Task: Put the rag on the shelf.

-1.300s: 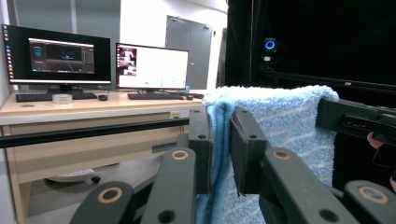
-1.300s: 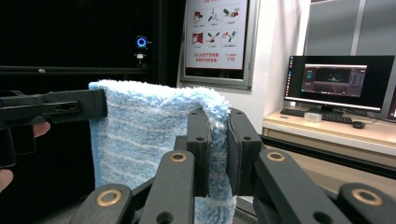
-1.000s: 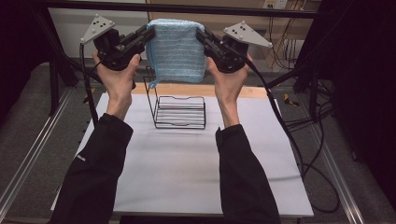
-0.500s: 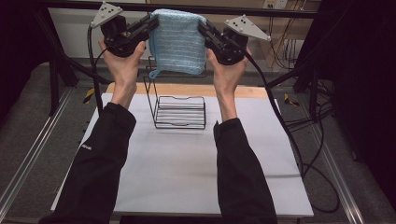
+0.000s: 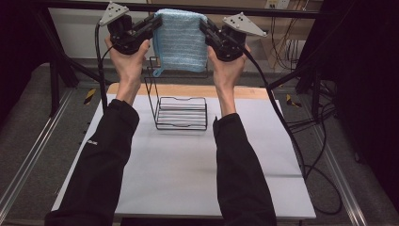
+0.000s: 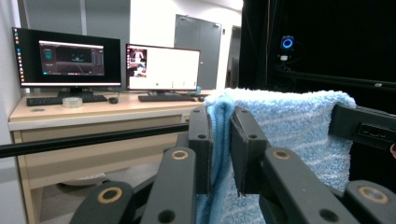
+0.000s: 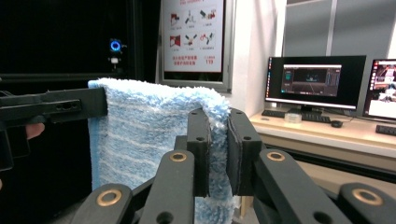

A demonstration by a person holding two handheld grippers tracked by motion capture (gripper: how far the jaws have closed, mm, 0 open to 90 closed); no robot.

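1. High view: both forearms in black sleeves reach forward and up from the bottom edge, roughly parallel. The left hand (image 5: 128,59) and right hand (image 5: 227,66) are raised well above the white table (image 5: 179,183).
2. High view: the left gripper (image 5: 154,24) angles inward to the right and the right gripper (image 5: 205,27) angles inward to the left, so the two face each other across the blue towel (image 5: 181,40).
3. High view: the towel hangs flat between them, its top edge running level from one gripper to the other and its body dropping straight down. It hangs above the upright back of the black wire rack (image 5: 181,113), which stands on the table; a small loop dangles at the towel's lower left corner.
4. Left gripper view: the left gripper (image 6: 220,140) is clamped on the towel (image 6: 289,135); a fold at the towel's upper corner runs up between the two pads. The cloth stretches away to the right, where the black jaw of the right gripper (image 6: 362,128) holds its far corner.
5. Right gripper view: the right gripper (image 7: 217,149) is likewise closed on the towel (image 7: 140,135), pinching its upper corner. The cloth spreads to the left, where the left gripper (image 7: 56,109) grips the far corner.
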